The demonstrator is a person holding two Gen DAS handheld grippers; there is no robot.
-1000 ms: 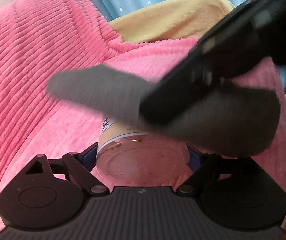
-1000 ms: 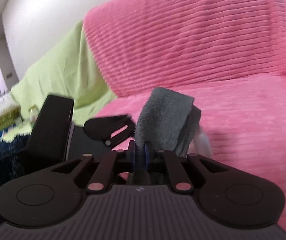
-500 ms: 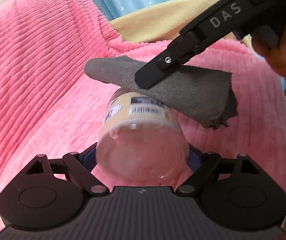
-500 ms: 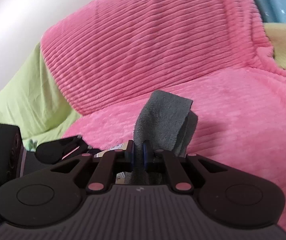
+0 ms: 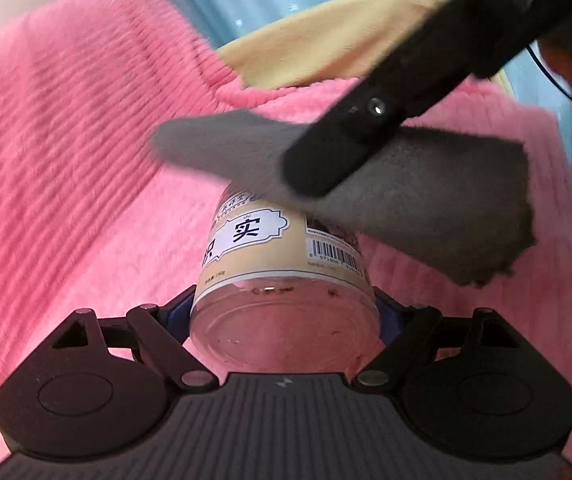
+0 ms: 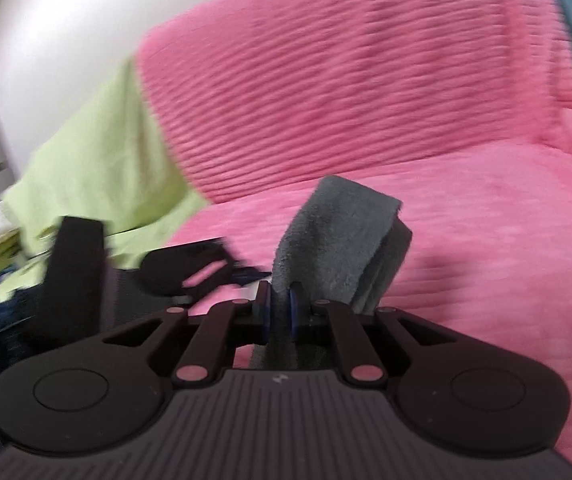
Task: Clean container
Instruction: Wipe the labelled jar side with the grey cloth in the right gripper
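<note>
From the left wrist camera, the left gripper (image 5: pixel 283 312) has its jaws spread wide around a clear plastic jar (image 5: pixel 283 280) and closed on its lower body, one finger on each side. The jar's base faces the camera, and its long axis runs straight away from the gripper, tipped a little upward, so the mouth end is the far end. A cream label with a barcode wraps the far half; brown crumbs cling inside near the base. Across that far end lies a grey cloth (image 5: pixel 426 196), gripped by the right gripper (image 5: pixel 318 168), which comes in from the upper right. The cloth covers the top of the jar, so I cannot tell whether it touches the rim or sits just above it. Behind everything is a pink ribbed blanket (image 5: pixel 65 160).

From the right wrist camera, the right gripper (image 6: pixel 279 312) has its jaws narrow, pinched on the folded grey cloth (image 6: pixel 338 240), which stands up ahead of the fingers. The left gripper's dark body (image 6: pixel 189 266) shows low and to the left, blurred; the jar itself is mostly hidden here. The wiping stroke, as I judge it, depends on bringing the cloth along the jar's axis from the far end.
</note>
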